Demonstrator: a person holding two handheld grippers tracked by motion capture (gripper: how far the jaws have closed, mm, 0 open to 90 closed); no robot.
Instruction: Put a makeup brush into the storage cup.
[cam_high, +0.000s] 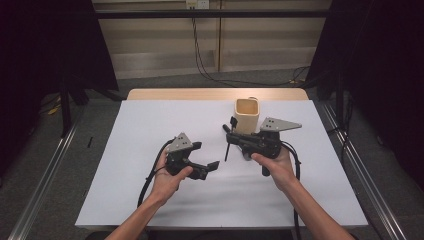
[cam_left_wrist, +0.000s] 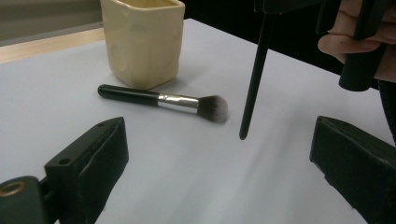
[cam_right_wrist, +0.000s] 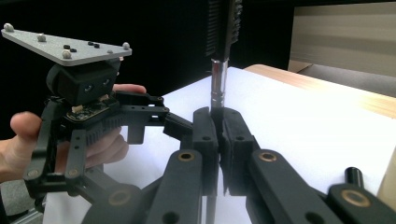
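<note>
The right gripper (cam_right_wrist: 218, 135) clamps a light, stiff, slim brush (cam_left_wrist: 254, 79) near its ferrule, where it won't slip; the left gripper (cam_left_wrist: 219, 163) gapes empty.

Lab: black curtains (cam_high: 45, 45), floor rails (cam_high: 47, 165)

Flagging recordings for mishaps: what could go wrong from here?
The right gripper pinches a slim brush only near its metal collar, so the long handle might swing or slip. That handle's tip hangs just above the table and could catch. The powder brush lies against the cream cup, leaving awkward room for the open left gripper.
</note>
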